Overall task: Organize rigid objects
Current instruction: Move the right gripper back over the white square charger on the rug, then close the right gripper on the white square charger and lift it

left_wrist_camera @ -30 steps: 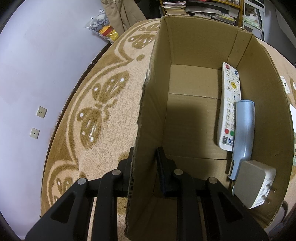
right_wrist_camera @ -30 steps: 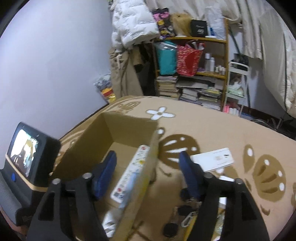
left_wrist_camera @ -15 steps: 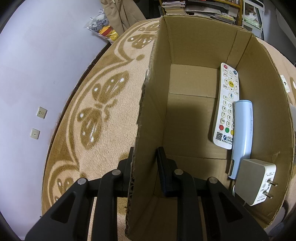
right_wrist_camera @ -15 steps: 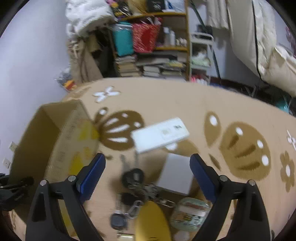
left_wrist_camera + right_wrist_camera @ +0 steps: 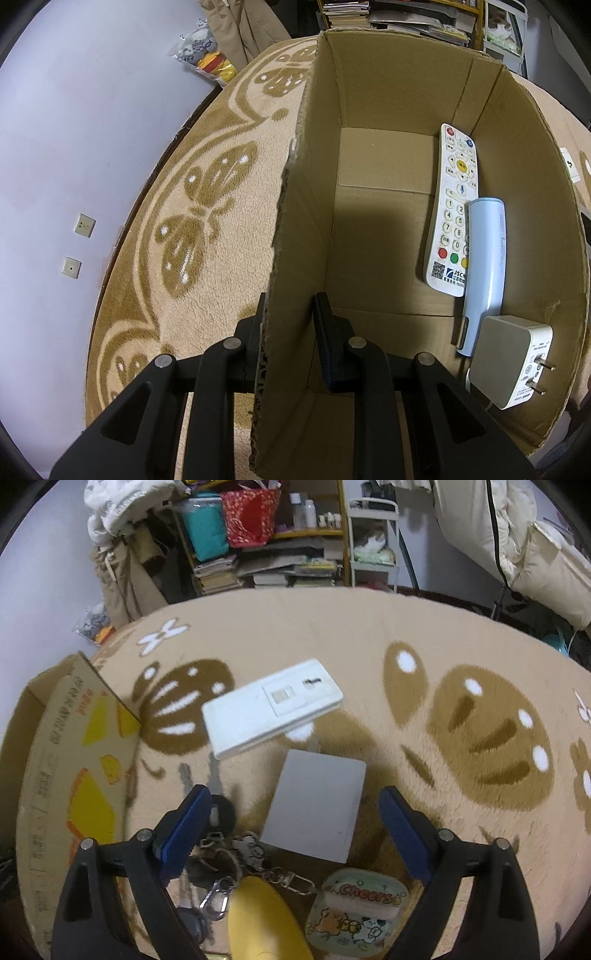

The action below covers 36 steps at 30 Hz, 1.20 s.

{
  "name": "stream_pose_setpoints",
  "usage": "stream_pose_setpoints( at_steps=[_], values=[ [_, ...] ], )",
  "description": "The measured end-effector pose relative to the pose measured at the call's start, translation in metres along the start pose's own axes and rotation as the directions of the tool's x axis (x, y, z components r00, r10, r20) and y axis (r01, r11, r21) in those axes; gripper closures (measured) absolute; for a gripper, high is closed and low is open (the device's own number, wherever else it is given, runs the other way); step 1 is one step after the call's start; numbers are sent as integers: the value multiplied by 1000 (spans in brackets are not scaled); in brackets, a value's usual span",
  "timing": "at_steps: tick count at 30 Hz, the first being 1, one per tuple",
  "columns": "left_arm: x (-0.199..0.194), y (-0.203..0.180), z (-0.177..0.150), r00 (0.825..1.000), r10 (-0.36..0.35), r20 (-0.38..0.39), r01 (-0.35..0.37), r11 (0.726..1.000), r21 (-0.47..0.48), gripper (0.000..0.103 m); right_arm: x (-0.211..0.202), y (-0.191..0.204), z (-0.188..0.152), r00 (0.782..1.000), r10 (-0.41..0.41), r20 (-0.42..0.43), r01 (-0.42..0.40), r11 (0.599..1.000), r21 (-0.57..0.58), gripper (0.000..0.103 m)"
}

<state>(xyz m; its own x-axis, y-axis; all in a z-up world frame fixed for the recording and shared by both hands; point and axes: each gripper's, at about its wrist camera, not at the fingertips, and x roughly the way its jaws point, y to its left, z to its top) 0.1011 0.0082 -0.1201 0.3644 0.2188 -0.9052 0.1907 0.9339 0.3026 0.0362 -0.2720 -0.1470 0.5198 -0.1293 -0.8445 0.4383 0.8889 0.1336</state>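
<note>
Just swung away from the box, right gripper [image 5: 291,829] now low over the pile on the rug [image 5: 369,635], fingers wide and closing a touch, nothing pinched yet. Probably means next pick is on, likely the grey block [image 5: 316,805] sitting between them. Near edge: keys [image 5: 221,849], yellow thing [image 5: 262,915], cartoon case [image 5: 358,912]; farther out, white flat box [image 5: 273,705].

Left gripper [image 5: 291,332] unmoved, clamped narrow on the cardboard box [image 5: 295,221] wall. Only this view shows inside: charger [image 5: 513,365] at the near corner, blue tube [image 5: 484,266], then remote [image 5: 452,210] toward the far wall. Other view only gets the printed outside.
</note>
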Motion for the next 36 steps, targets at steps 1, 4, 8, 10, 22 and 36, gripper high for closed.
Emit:
stream_pose_setpoints(
  at_steps=[1, 4, 8, 10, 22, 36],
  values=[
    [0, 0, 0, 1000, 0, 0, 0, 1000, 0, 81, 3, -3, 0, 1000, 8, -12, -8, 1000, 10, 16],
    [0, 0, 0, 1000, -1, -1, 1, 1000, -1, 81, 8, -8, 2, 1000, 9, -26, -8, 999, 32, 20],
    [0, 1, 0, 1000, -2, -2, 2, 1000, 0, 81, 18, -15, 2, 998, 15, -66, -10, 997, 75, 35],
    [0, 0, -1, 1000, 0, -2, 0, 1000, 1, 81, 23, -16, 1, 996, 1, -84, 6, 997, 76, 39],
    [0, 1, 0, 1000, 0, -3, 0, 1000, 1, 81, 16, -5, 2, 998, -37, -46, 39, 998, 55, 45],
    [1, 2, -1, 1000, -7, -8, 7, 1000, -3, 81, -16, 11, 14, 998, 23, 55, -25, 999, 26, 45]
  ],
)
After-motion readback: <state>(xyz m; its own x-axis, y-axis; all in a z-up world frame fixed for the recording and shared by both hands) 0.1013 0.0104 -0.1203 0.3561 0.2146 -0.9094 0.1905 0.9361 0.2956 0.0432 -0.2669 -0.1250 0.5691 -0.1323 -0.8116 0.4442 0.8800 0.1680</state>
